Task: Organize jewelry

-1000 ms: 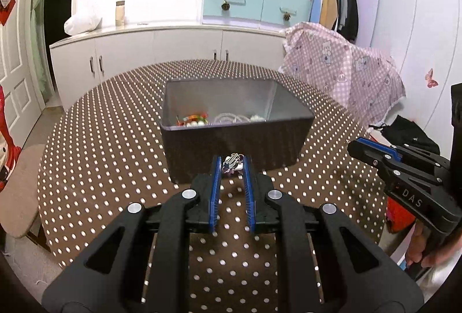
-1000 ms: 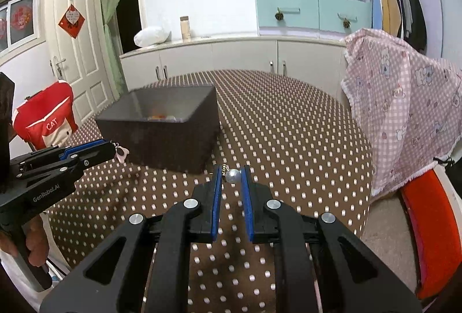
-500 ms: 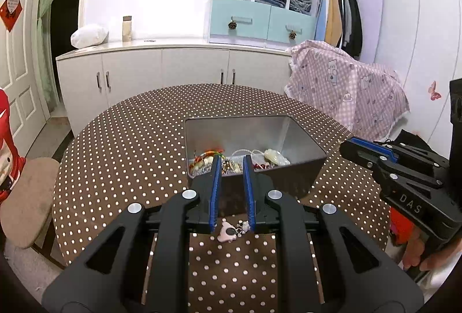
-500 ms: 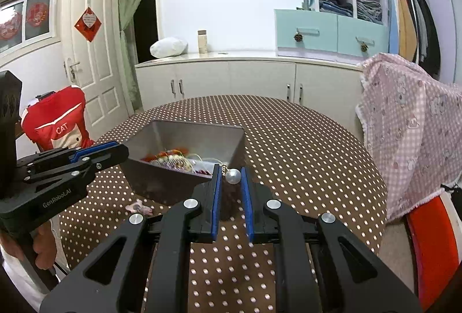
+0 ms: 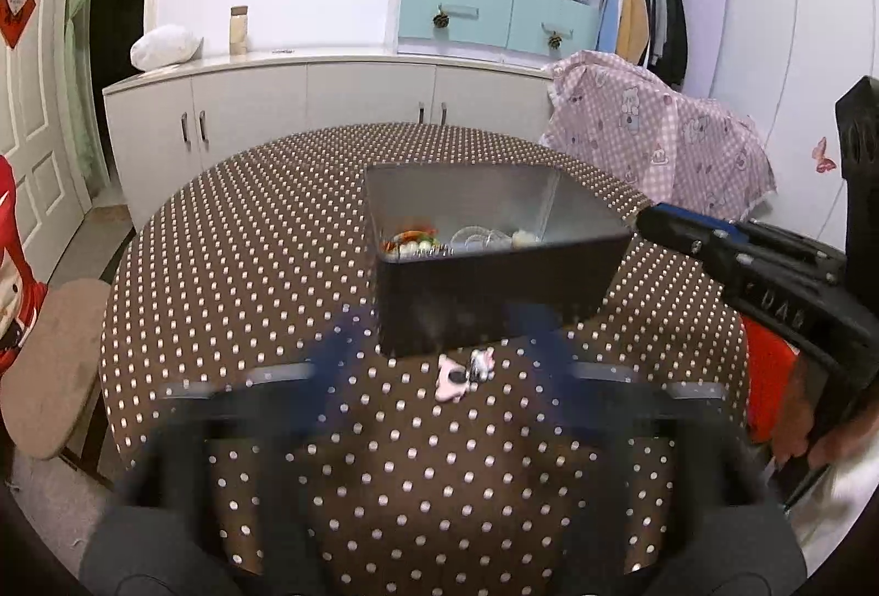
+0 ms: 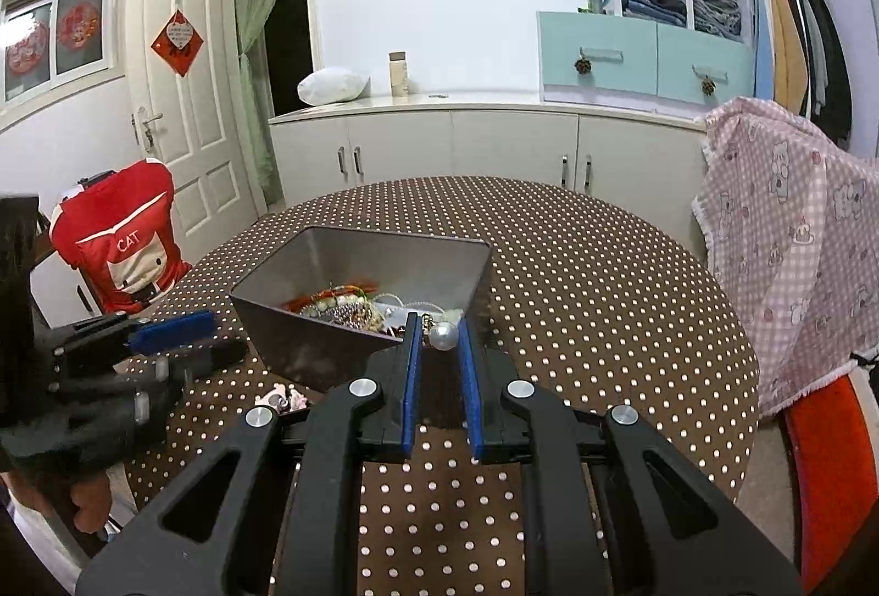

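Left tool [image 5: 445, 354] jaws opening, nothing between them, pink charm [image 5: 459, 372] lying on the bench [image 5: 247, 255] just outside the box [image 5: 494, 288]; right tool [image 6: 439, 349] pinches a pearl bead [image 6: 443, 337] near the rim, next move likely carry over the box and release.

Matt metal, dotted cloth, one glossy bead

The box [image 6: 384, 261] is showing brushed metal inside; the tablecloth [image 6: 604, 299] is looking matt; the pearl [image 6: 443, 337] is gleaming smooth.
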Motion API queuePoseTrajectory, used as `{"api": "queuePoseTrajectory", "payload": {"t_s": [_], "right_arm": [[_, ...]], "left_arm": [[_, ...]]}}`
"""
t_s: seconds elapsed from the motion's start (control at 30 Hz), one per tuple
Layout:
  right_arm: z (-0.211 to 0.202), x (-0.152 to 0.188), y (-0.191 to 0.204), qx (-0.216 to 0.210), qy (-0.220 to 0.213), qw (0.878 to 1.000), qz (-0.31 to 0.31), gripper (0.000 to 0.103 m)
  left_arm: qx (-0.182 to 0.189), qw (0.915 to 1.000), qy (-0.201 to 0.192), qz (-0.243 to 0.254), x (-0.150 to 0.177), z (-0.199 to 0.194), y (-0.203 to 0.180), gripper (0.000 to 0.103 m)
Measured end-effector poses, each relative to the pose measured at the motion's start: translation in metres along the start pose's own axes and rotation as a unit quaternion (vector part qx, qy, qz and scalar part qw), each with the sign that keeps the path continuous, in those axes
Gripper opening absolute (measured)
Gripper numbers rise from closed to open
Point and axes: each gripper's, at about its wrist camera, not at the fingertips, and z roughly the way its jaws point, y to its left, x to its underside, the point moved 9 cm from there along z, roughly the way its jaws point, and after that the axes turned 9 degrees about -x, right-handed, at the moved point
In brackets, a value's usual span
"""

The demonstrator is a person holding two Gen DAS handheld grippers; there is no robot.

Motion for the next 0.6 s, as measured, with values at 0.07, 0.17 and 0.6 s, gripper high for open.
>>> {"api": "queuePoseTrajectory", "payload": {"t_s": [0.07, 0.17, 0.6], "right_arm": [[-0.002, 0.002, 0.001, 0.0, 0.001, 1.0, 0.0, 0.012], [-0.002, 0.007, 0.001, 0.002, 0.006, 1.0, 0.003, 0.012], [-0.007, 0.01, 0.003, 0.003, 0.009, 1.0, 0.005, 0.012]], "left_arm": [[0.005, 1.0, 0.002, -0.007, 0.005, 0.001, 0.002, 0.079], [0.007, 0.9997, 0.023, -0.007, 0.013, 0.014, 0.001, 0.079], [0.007, 0.9974, 0.07, 0.015, 0.027, 0.03, -0.011, 0.018]]}}
